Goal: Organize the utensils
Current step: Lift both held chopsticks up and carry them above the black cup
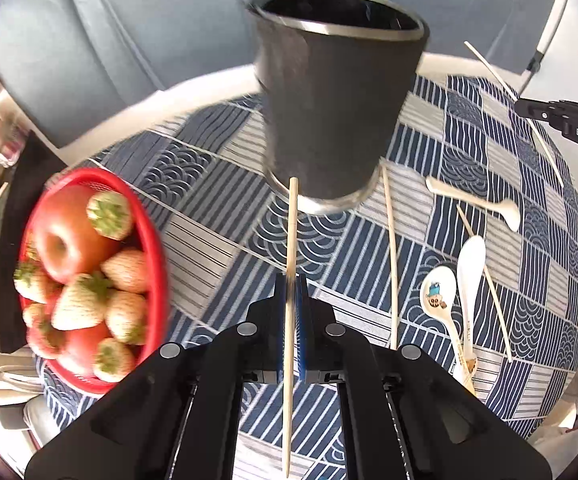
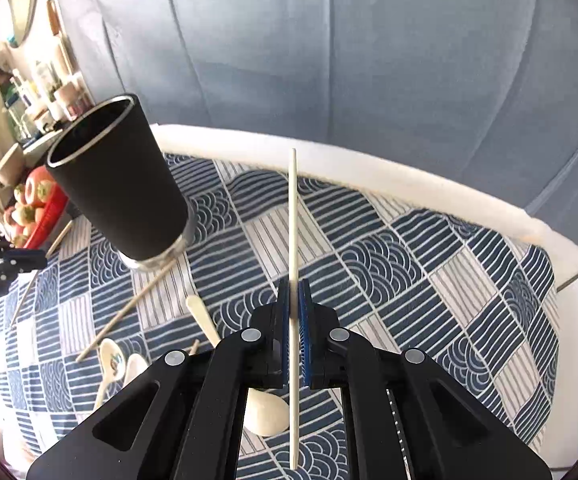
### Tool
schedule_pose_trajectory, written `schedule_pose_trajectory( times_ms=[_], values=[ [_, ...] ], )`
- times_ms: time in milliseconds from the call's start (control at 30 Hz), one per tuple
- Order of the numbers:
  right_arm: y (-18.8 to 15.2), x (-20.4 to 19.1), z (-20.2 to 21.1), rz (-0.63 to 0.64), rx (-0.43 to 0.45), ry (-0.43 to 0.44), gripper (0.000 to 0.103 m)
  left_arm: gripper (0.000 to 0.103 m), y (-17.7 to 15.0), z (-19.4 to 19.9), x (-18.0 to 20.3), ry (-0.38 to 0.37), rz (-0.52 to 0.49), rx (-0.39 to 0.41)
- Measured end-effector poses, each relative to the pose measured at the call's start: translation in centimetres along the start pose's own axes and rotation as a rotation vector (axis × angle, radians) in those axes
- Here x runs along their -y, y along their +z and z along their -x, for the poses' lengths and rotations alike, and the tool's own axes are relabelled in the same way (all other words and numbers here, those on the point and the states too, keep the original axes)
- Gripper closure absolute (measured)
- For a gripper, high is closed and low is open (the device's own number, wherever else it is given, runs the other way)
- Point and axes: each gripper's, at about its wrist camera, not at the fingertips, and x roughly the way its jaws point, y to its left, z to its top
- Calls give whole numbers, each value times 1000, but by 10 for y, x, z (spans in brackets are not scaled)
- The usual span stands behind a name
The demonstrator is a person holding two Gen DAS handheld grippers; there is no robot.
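Note:
My left gripper (image 1: 291, 280) is shut on a pale wooden chopstick (image 1: 292, 232) that points toward the black metal-rimmed cup (image 1: 331, 108) standing just beyond it. My right gripper (image 2: 294, 286) is shut on a second chopstick (image 2: 293, 216), held above the patterned cloth; the black cup (image 2: 117, 184) stands to its left. Loose on the cloth lie two more chopsticks (image 1: 391, 256) (image 1: 485, 280), a beige spoon (image 1: 473, 200), a printed ceramic spoon (image 1: 439, 296) and a white spoon (image 1: 469, 280). In the right wrist view the beige spoon (image 2: 267, 412) lies partly under my right gripper.
A red basket (image 1: 157, 264) of apples and strawberries sits at the left of the blue-and-white patterned cloth (image 1: 217, 208). A grey-blue sofa (image 2: 369, 60) rises behind the white table edge (image 2: 409, 184). The other gripper's black body (image 1: 565, 120) shows at the far right with its chopstick.

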Motion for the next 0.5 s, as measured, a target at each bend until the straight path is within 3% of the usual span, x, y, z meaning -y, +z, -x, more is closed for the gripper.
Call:
schedule_pose_trajectory(
  times_ms=[167, 500],
  values=[
    [28, -13, 23, 35, 102, 50, 99, 98, 16, 36, -28, -17, 87, 75],
    [72, -48, 61, 83, 281, 188, 99, 98, 70, 80, -38, 10, 75, 218]
  ],
)
